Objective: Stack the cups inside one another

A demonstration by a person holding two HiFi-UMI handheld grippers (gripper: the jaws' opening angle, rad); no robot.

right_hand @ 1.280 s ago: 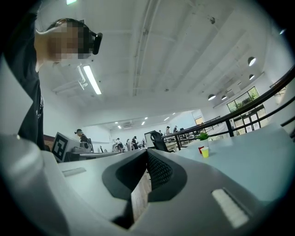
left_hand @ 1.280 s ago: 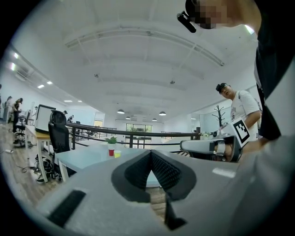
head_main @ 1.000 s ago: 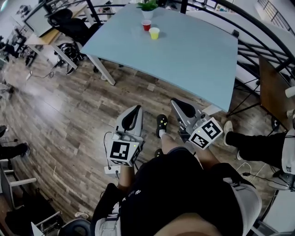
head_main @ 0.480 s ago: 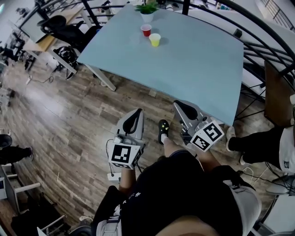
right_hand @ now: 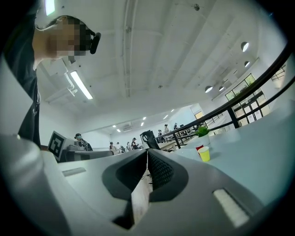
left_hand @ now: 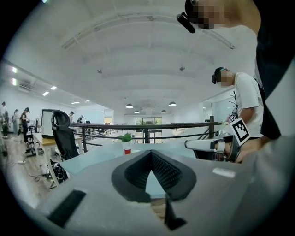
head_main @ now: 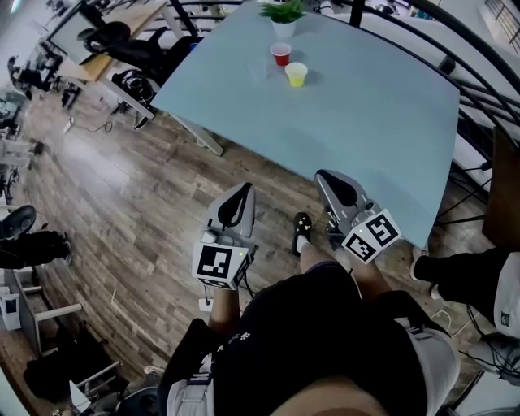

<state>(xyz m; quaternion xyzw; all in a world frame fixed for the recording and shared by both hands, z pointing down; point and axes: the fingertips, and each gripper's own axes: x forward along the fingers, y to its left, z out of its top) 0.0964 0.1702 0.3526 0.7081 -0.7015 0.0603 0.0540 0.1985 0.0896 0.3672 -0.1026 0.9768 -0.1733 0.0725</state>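
Note:
A red cup [head_main: 280,54] and a yellow cup [head_main: 297,74] stand side by side at the far end of the light blue table [head_main: 366,106], in front of a small potted plant [head_main: 283,16]. Both grippers are held over the wooden floor, short of the table's near edge and far from the cups. My left gripper [head_main: 241,191] is shut and empty, and so is my right gripper [head_main: 327,175]. The left gripper view has the red cup [left_hand: 127,150] small beyond the shut tips [left_hand: 150,152]. Both cups, yellow [right_hand: 203,154] and red [right_hand: 199,147], show in the right gripper view.
The person's foot [head_main: 302,227] is on the wooden floor [head_main: 122,187] between the grippers. Black office chairs [head_main: 138,49] and desks stand left of the table. A black railing [head_main: 479,73] curves behind it. Another person's leg [head_main: 463,272] is at the right.
The table and cups have drawn closer and shifted right in the head view as the person walks forward. Both grippers travelled along, still shut and empty.

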